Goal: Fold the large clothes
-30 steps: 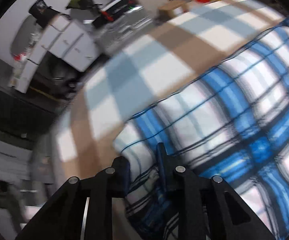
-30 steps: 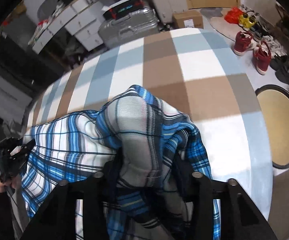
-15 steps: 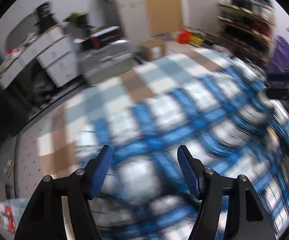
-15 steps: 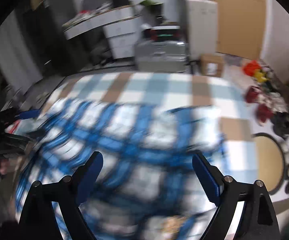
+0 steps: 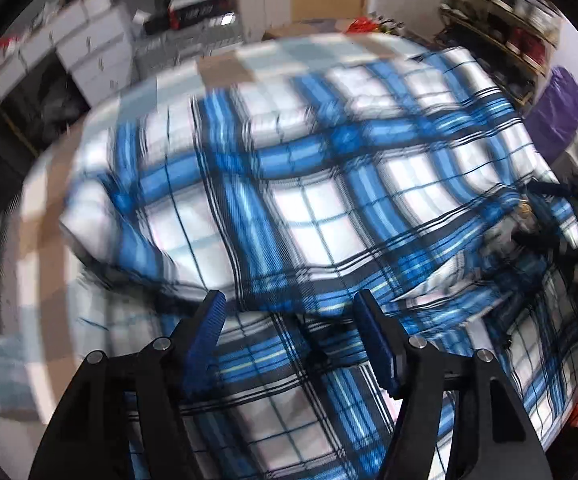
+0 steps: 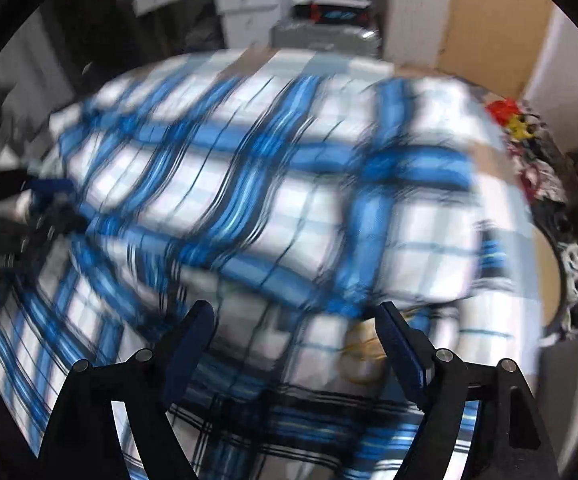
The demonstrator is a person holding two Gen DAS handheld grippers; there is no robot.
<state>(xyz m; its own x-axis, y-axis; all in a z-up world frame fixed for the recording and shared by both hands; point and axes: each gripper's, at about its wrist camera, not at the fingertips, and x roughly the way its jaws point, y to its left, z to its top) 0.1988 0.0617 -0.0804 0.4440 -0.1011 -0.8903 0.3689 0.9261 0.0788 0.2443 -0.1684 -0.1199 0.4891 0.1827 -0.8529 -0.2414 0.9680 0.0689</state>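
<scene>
A large blue-and-white plaid garment lies spread on a surface with a brown, pale blue and white checked cover. Its upper layer is folded over a lower one, and the fold's edge runs just ahead of both grippers. My left gripper hovers open above that edge, blue pads apart, gripping nothing. My right gripper is wide open above the cloth, its jaws closing a little with nothing pressed between them. Each gripper appears dark and blurred at the other view's edge: the right one, the left one.
White drawer units and a grey suitcase stand beyond the far edge. A shoe rack and a purple item are at the right. Shoes and a round tan stool are beside the surface.
Both grippers were shut on bunched plaid cloth a second ago. They have let go, opened and pulled back, and the garment now lies laid over itself.
</scene>
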